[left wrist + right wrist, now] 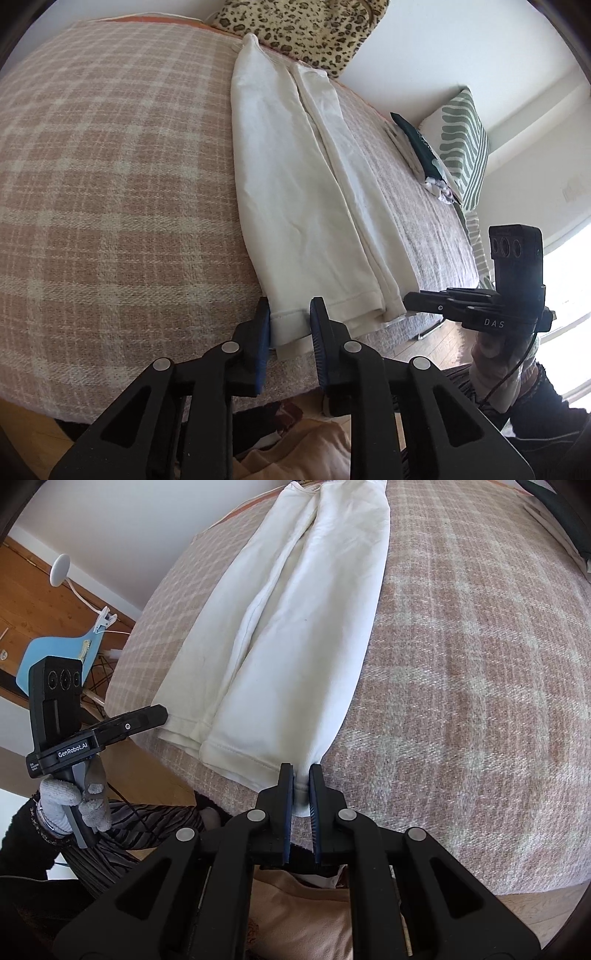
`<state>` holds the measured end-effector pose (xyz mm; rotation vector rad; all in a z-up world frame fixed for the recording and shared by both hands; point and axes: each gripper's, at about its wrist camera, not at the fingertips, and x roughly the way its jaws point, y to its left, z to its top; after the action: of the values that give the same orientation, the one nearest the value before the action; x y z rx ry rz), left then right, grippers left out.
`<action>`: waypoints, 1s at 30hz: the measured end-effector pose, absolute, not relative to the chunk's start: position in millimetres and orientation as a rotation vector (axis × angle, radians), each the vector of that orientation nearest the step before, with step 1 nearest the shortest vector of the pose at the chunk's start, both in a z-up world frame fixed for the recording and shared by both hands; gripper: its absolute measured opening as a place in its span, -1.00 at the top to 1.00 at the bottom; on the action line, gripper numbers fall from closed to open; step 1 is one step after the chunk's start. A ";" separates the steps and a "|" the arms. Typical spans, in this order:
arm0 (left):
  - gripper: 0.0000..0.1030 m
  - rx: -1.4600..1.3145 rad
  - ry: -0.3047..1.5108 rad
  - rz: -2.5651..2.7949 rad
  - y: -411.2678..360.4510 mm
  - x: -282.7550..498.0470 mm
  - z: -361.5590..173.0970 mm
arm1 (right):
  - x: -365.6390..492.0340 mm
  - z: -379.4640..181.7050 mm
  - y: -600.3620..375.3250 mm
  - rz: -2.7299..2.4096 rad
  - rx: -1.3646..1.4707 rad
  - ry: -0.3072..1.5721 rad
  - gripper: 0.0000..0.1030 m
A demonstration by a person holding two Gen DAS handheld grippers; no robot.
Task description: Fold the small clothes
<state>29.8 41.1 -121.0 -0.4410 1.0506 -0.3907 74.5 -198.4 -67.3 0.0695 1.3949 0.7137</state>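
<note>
The white pants [295, 192] lie flat on the bed [110, 184], which has a pink check blanket on it. The two legs are side by side and reach from the near edge to far up the bed. The hems sit right at the near edge.

The left tool [290, 325] has its two blue pads a little apart, one on each side of a hem corner. They do not look pressed tight on it. The right tool [301, 790] is almost closed and pinches the other hem corner, where the cloth bunches between the pads.

The pants look soft, light and floppy. They will sag and crease if lifted by one spot. The best place to hold them is at the two hem corners, where the stitched edge is thicker, so both sides lift up together and stay even
</note>
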 end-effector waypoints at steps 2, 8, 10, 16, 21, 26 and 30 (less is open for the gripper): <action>0.94 -0.359 1.037 -0.391 32.0 28.9 -117.2 | 71.8 -65.5 -193.8 0.710 0.041 1.385 0.82; 0.94 -0.405 1.023 -0.360 52.6 24.6 -119.1 | 71.8 -66.9 -198.2 0.712 0.052 1.390 0.86; 0.91 -0.414 1.041 -0.379 50.9 24.1 -123.0 | 72.4 -65.8 -198.1 0.744 0.056 1.389 0.83; 0.78 -0.502 1.078 -0.389 58.2 24.9 -126.0 | 79.5 -70.6 -216.7 0.768 0.243 1.419 0.17; 0.91 -0.486 1.068 -0.423 53.3 21.7 -124.3 | 73.0 -65.5 -207.8 0.789 0.160 1.382 0.42; 0.93 -0.504 1.028 -0.441 52.3 26.4 -112.8 | 81.7 -67.5 -211.3 0.799 0.216 1.405 0.83; 0.93 -0.549 0.998 -0.456 57.2 30.7 -104.8 | 89.7 -58.7 -223.8 0.816 0.286 1.382 0.84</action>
<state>30.7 57.2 -104.8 -0.5494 0.9979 -0.4557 89.7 -223.8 -58.7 0.2857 1.3822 0.8159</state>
